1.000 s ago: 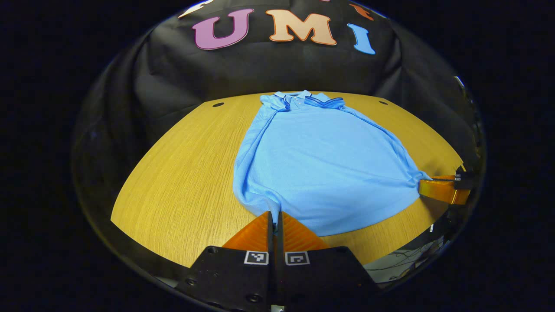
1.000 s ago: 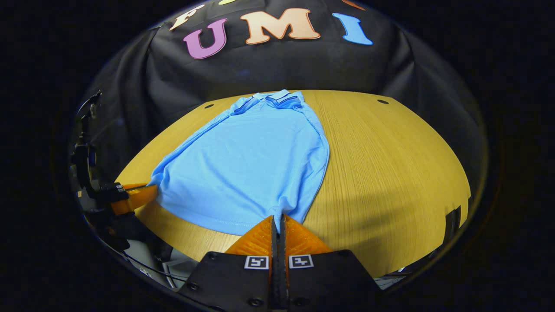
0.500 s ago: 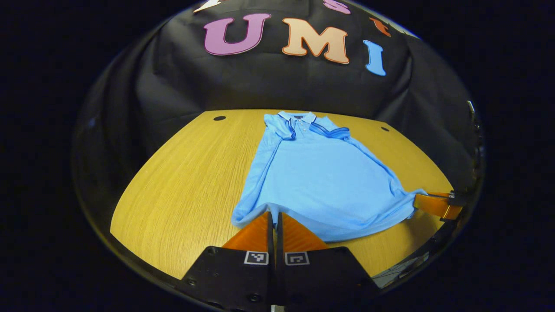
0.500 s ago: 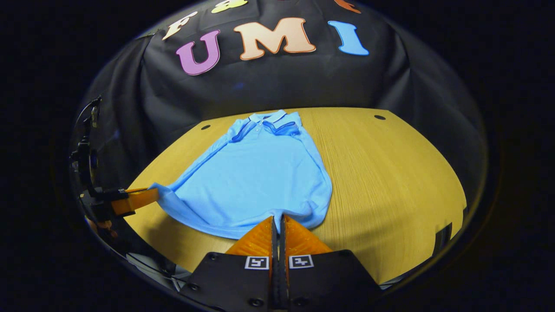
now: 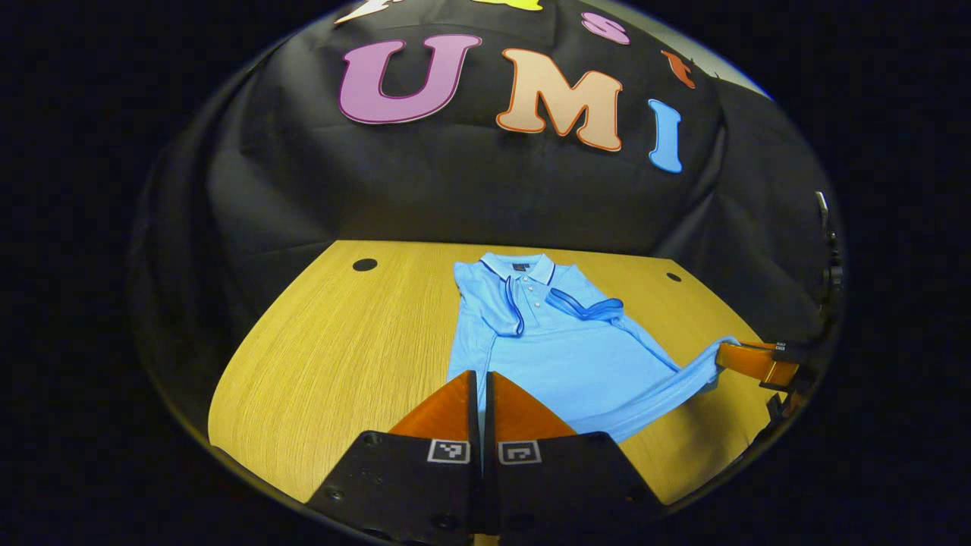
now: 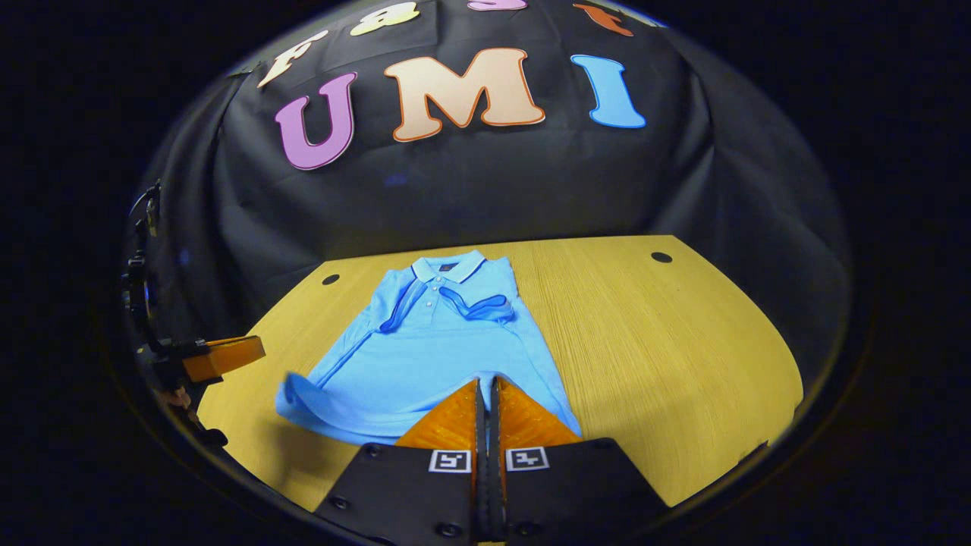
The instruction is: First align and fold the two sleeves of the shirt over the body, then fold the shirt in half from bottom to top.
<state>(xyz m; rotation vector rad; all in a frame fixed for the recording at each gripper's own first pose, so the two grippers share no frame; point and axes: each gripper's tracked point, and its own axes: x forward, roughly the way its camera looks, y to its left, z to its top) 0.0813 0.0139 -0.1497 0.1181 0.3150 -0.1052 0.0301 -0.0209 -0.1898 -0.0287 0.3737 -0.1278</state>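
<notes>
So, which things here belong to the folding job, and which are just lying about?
Job:
- shirt, sleeves folded over its body
- left gripper, jaws shut on the hem
- right gripper, jaws shut on the hem

Lying about:
- table, bearing the shirt

left gripper [image 5: 480, 379] jaws pressed together, right gripper [image 6: 488, 387] jaws likewise, both raised and level
</notes>
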